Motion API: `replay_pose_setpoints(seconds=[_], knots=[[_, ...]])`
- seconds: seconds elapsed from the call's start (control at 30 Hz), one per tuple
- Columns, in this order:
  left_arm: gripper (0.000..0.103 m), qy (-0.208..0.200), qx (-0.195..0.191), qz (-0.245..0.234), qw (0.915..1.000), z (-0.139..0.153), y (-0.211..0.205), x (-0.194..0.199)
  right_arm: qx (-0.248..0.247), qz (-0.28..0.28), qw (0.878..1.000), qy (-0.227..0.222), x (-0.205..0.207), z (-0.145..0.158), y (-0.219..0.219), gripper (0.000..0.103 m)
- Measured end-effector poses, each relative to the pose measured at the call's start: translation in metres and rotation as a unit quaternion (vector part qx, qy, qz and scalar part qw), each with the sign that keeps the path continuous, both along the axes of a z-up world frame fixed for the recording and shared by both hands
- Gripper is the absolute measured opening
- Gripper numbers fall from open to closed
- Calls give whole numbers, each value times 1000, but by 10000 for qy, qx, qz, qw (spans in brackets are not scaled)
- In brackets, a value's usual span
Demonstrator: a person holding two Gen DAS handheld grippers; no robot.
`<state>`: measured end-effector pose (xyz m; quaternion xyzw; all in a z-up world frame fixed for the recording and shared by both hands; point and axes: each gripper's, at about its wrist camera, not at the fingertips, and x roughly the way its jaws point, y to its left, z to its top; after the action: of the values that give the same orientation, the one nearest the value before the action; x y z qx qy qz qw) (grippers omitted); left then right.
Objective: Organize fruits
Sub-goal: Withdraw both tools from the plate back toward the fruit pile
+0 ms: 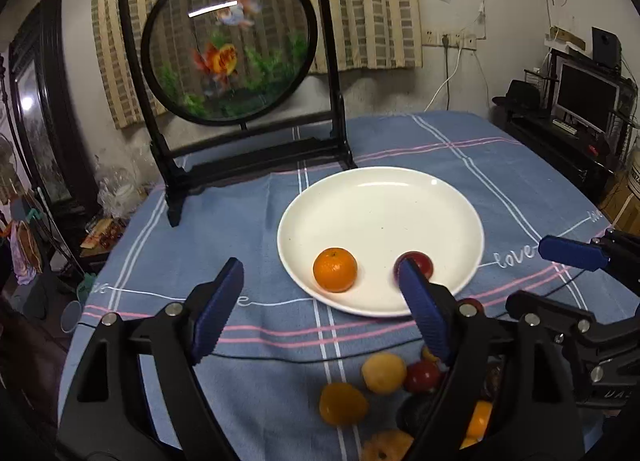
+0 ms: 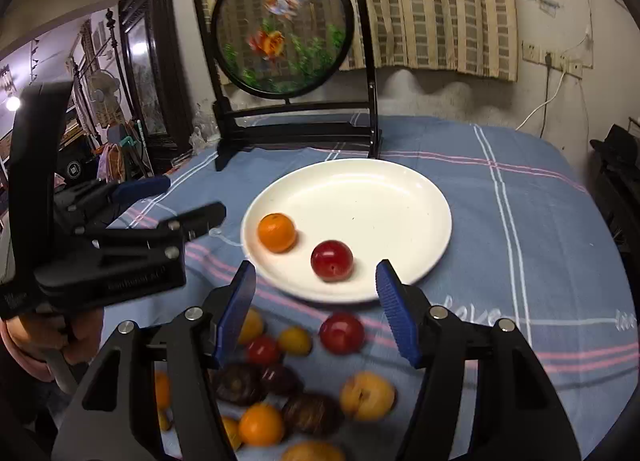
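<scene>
White plate (image 2: 400, 189) sitting mid-table on the blue striped tablecloth (image 2: 540, 221), carrying two fruits: an orange mandarin (image 2: 277, 232) toward its left near edge, a red plum (image 2: 332, 260) just beside it to the right, the two close but apart. Same pair seen from the left wrist: mandarin (image 1: 335, 269) in full view, plum (image 1: 420, 261) half hidden behind a blue fingertip.

Right gripper (image 2: 316, 317) spread wide, nothing between the blue pads (image 2: 236, 313), poised above the near rim of the plate, over the loose heap. Left gripper (image 1: 320, 313) likewise wide apart and empty-handed, fingers (image 1: 218, 309) straddling bare cloth just short of the plate (image 1: 380, 197).

Loose fruit pile (image 2: 304, 389) on the cloth near the camera: another red plum (image 2: 342, 332) nearest the plate, a yellow apricot (image 2: 367, 395) to the right, a small yellow fruit (image 2: 295, 340), an orange one (image 2: 261, 424), dark brownish fruits (image 2: 312, 415) in the middle; a little blurred.

Round goldfish screen (image 2: 282, 25) in a black stand upright at the far edge of the table, checked curtain (image 2: 440, 1) behind.
</scene>
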<state>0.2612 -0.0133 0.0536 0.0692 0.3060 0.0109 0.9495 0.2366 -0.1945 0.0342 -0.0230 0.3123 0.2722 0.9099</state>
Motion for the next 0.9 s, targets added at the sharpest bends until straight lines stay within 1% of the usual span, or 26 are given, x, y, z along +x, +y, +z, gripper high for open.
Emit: replay_pose_setpoints(seconds=[0.07,0.23,0.33,0.43,0.67,0.77,0.8,0.9], knots=[[85,-114,96,-14,9999,7,-5,-20,-107,-10,9999,-91,-20,2,-2,63],[88,-366,271,-23,9990,18,-17,-65,-176,45,9998,-124,-63,0,-9,63],[89,-418,326,-80,9986,20,-23,-85,-236,74,9997,-55,-82,-5,-11,63],[91,-431,331,-93,9985,19,-25,-99,-327,157,9993,89,-101,-15,-14,63],[91,-275,161,-75,9995,8,-26,-123,-495,225,9972,506,-129,-45,-17,63],[94,-118,-42,-95,9999,0,-19,-133,-489,201,9968,602,-134,-53,-16,63],[99,-31,-149,-116,9998,-7,-14,-137,-476,194,9968,620,-136,-54,-16,63],[100,188,-369,-57,9991,-29,-2,-150,-456,159,9963,713,-138,-62,-17,63]])
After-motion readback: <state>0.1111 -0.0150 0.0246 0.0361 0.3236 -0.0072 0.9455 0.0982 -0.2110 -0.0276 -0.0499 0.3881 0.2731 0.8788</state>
